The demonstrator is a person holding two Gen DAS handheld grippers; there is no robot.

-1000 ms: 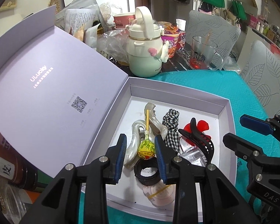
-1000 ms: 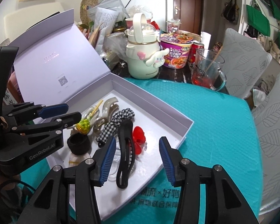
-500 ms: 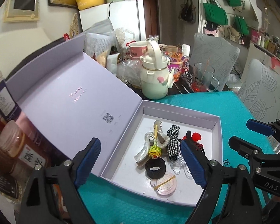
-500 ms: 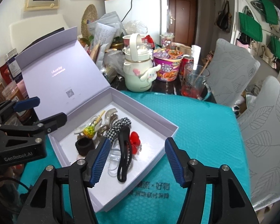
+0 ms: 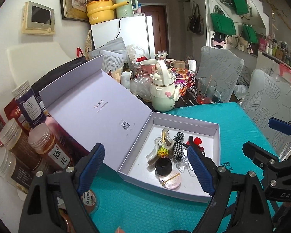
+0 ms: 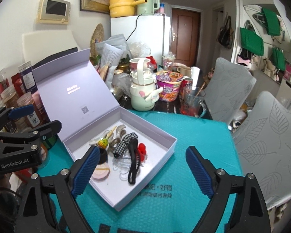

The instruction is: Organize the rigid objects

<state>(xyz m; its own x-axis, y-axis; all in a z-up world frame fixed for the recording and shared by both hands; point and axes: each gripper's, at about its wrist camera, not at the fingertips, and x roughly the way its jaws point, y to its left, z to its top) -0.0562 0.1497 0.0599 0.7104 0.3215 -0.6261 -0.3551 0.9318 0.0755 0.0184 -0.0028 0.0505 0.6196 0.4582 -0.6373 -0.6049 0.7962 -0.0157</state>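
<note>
A lilac box [image 5: 209, 124] [image 6: 165, 136] lies open on the teal mat, its lid [image 5: 98, 108] [image 6: 75, 91] leaning back left. Inside lie a lollipop [image 5: 162, 152] [image 6: 103, 141], a pearly hair claw [image 5: 155, 151], a black ring [image 5: 163, 166], a checked scrunchie [image 5: 178, 143] [image 6: 125, 143], a black hair clip [image 6: 133, 161], a red piece [image 6: 142, 149] and a pink round case [image 5: 170, 178] [image 6: 100, 171]. My left gripper [image 5: 145, 171] is open and empty, above the box's near left side. My right gripper [image 6: 143, 172] is open and empty, above the box's near corner.
Jars [image 5: 48, 147] stand left of the box lid. Behind the box are a cream kettle-shaped bottle [image 5: 162, 93] [image 6: 142, 89], a noodle cup [image 6: 167, 89], a glass mug [image 5: 206, 93] [image 6: 192, 103] and bags. Two leaf-patterned chairs [image 6: 267, 136] stand to the right.
My left gripper opened, letting go of the lollipop in the box, and both grippers pulled up and back from the box.
</note>
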